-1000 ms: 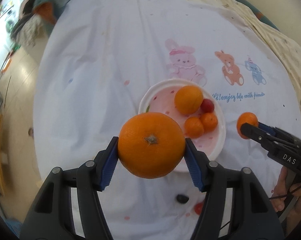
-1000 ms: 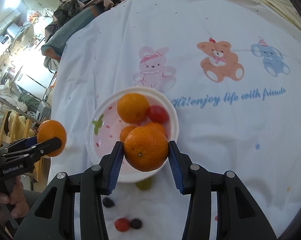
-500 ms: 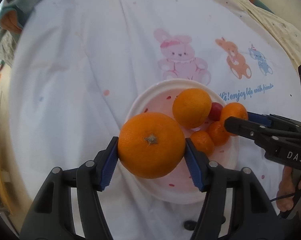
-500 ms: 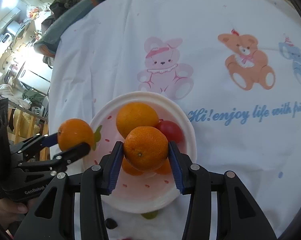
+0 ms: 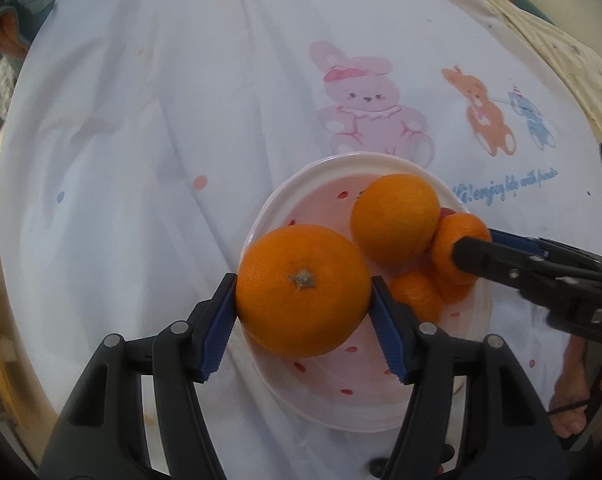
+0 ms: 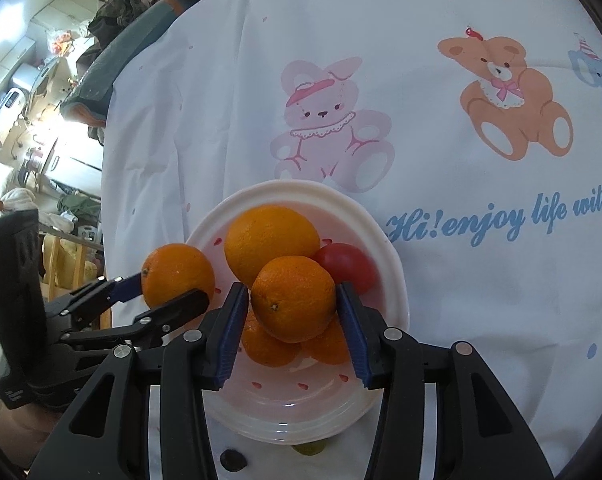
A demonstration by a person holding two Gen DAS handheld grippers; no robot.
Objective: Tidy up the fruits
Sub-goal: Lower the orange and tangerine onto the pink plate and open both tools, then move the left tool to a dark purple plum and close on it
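Both hand-held grippers had come down over the white plastic bowl with red speckles (image 5: 301, 184) since a second before, when the right one was still outside its rim. The left gripper (image 5: 303, 300) clamped a large round orange with a brown stem scar (image 5: 303, 290) between its blue pads, above the bowl's near-left edge. The right gripper (image 6: 293, 312), its jaws opening, had a smaller dimpled mandarin (image 6: 294, 298) between its pads, over the bowl's middle. Inside the bowl lay a smooth yellow-orange orange (image 6: 271, 238) toward the far side, a glossy red tomato (image 6: 347, 266) at its right, and two small mandarins (image 6: 265, 344) beneath the gripped fruit. The bowl stood on a white tablecloth printed with cartoon animals (image 6: 441, 100).
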